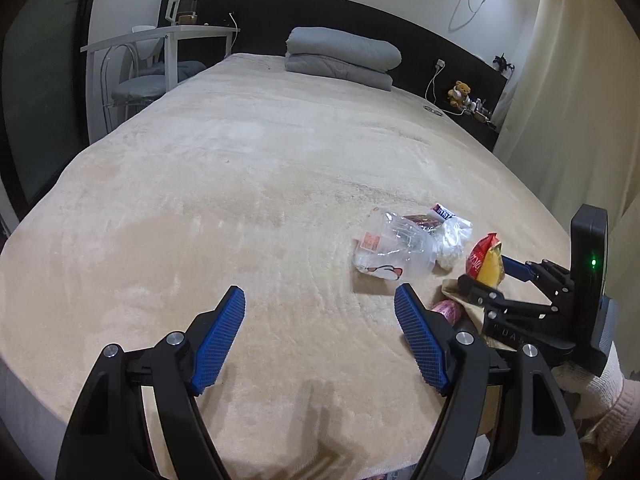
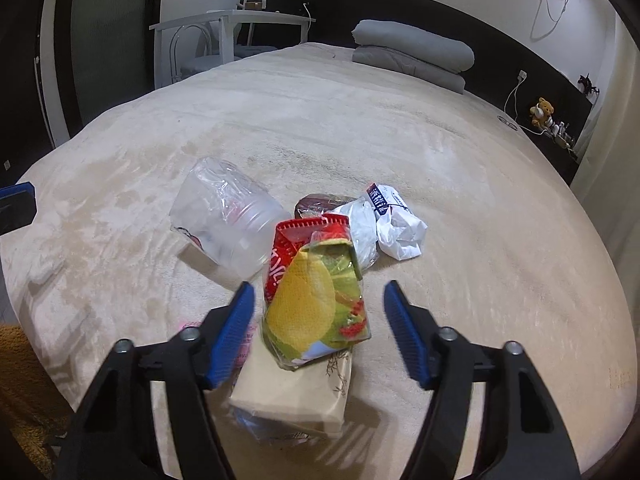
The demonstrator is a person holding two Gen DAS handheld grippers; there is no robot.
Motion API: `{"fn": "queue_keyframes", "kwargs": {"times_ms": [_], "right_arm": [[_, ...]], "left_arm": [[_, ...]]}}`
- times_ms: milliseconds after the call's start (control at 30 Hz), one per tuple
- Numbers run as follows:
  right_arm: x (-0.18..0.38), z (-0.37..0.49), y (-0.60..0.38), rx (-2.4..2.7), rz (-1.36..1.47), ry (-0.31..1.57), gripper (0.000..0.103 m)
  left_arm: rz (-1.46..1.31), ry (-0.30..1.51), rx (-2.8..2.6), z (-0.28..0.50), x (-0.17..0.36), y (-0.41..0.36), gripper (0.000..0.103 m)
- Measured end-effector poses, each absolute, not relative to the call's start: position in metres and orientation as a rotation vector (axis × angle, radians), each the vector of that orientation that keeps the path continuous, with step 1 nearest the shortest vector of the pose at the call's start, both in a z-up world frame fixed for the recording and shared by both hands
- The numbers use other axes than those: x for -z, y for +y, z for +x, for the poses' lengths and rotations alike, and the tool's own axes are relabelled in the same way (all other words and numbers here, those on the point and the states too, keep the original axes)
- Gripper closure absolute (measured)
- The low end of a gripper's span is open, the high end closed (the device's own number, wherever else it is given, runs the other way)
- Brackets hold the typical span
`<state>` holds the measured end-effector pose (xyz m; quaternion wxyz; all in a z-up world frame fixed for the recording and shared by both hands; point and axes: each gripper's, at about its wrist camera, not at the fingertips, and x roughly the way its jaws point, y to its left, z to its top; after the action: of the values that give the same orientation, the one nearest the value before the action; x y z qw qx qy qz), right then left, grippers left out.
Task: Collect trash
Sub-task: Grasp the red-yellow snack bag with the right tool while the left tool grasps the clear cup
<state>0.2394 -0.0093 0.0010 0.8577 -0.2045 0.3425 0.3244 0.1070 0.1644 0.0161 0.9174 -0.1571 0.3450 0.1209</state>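
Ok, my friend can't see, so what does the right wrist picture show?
The open right gripper frames a yellow-and-red snack bag lying on a tan packet on a beige bed. Behind sit a clear jar and a white wrapper.

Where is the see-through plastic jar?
The plastic jar lies on its side on the bed, left of the red-and-yellow snack bag.

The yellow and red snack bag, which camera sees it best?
The right wrist view. There the yellow and red snack bag sits front and centre between the open right tool's fingers, its printed face in full view. The left wrist view catches only a narrow slice of it at the right, partly hidden behind the right tool.
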Motion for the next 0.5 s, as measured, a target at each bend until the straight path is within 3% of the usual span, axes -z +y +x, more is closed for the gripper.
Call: {"fn": "queue_keyframes", "kwargs": {"times_ms": [33, 500], "right_arm": [[-0.001, 0.240, -0.010, -0.686, -0.424, 0.724, 0.055], [-0.033, 0.234, -0.058, -0.743, -0.261, 0.696, 0.055]], "left_arm": [[-0.306, 0.713, -0.257, 0.107, -0.016, 0.163, 0.027], [-0.226, 0.791, -0.197, 0.130, 0.001, 0.140, 0.027]]}}
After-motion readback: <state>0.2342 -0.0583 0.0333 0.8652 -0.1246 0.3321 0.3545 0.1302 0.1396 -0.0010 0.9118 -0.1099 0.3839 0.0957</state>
